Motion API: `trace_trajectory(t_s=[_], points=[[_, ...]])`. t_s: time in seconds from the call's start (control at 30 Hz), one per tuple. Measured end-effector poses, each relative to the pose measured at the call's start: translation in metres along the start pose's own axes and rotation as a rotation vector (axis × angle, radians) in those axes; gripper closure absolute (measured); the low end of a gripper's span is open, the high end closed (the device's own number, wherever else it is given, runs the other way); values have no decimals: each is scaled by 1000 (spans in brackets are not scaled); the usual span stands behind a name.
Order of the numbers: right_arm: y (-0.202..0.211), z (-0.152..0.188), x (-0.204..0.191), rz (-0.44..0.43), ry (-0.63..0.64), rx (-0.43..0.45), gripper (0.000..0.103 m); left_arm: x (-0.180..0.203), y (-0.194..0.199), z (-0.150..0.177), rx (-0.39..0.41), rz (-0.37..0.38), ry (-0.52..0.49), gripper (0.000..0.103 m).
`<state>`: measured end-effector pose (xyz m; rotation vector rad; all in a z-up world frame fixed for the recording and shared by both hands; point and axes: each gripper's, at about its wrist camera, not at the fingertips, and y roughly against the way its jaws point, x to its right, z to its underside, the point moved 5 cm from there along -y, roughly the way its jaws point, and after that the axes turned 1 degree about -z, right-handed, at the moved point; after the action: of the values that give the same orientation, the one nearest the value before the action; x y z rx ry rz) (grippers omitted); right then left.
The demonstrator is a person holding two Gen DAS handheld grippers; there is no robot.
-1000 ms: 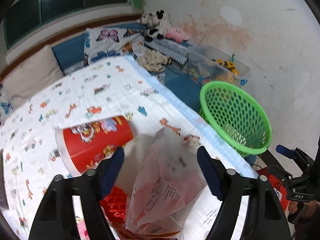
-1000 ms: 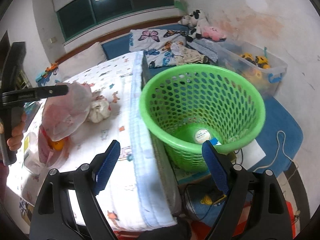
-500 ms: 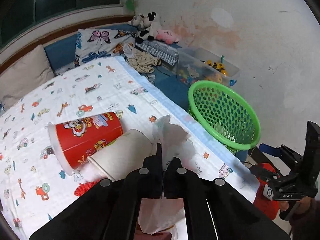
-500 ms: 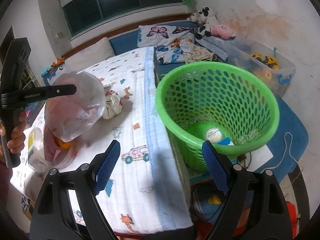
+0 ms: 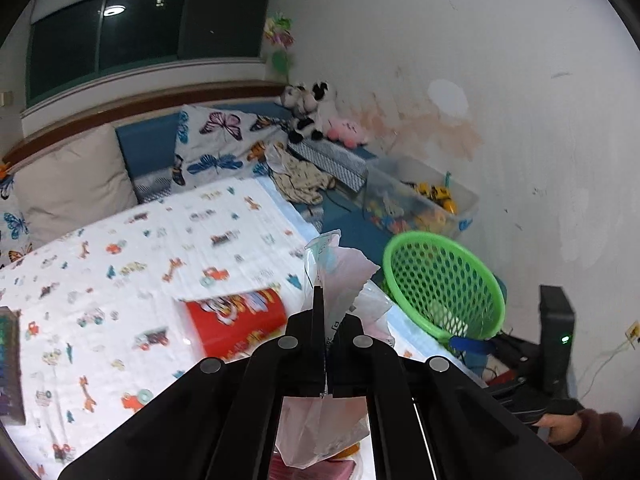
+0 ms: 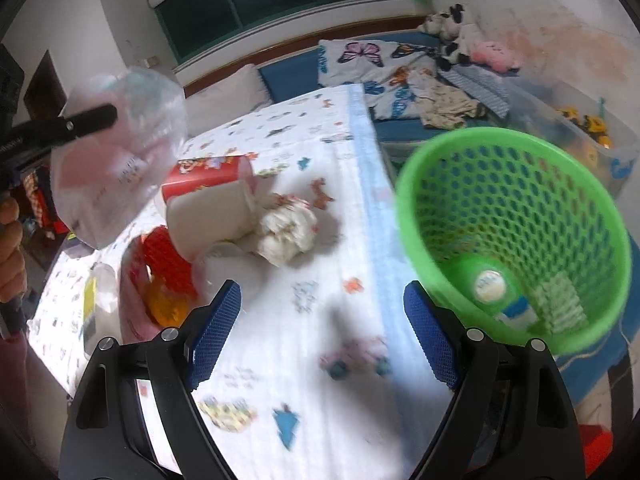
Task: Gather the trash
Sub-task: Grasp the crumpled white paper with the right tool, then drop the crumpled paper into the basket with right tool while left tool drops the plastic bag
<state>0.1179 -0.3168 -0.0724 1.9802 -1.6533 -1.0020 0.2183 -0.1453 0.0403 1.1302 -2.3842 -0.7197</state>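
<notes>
green basket (image 6: 516, 236) beside bed edge (image 6: 372, 184); left claw (image 5: 323, 312) pinches plastic bag (image 5: 340, 276).

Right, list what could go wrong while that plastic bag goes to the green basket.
1. The left hand-held gripper pinches only a thin fold of the plastic bag; it could slip out.
2. The green basket sits past the bed edge, so a short drop may land on the floor.
3. The dangling bag could drag the white cup.
</notes>
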Motion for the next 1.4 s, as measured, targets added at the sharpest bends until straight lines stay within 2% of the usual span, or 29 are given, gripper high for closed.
trace_trajectory(t_s=[0.23,0.43,0.6,0.7,0.83,1.17,1.4], points=[[-37,-20,-9,-30,-26,-28,25,-14,10,-8,24,-7,30,102],[-66,-29,-9,-16,-27,-59,28,-19,10,-9,24,-13,37,102],[-79,-30,-6,-16,-47,-79,35,-22,8,-8,19,-9,40,102],[-83,-29,-7,-26,-41,-87,45,-22,4,-8,9,-12,36,102],[-78,-31,-10,-35,-32,-61,59,-20,0,-8,2,-7,34,102],[-38,-35,12,-1,-48,2,60,-2,-13,-12,-13,22,12,102],[-1,-38,57,96,-83,49,60,28,-29,-17,-24,66,-24,102]])
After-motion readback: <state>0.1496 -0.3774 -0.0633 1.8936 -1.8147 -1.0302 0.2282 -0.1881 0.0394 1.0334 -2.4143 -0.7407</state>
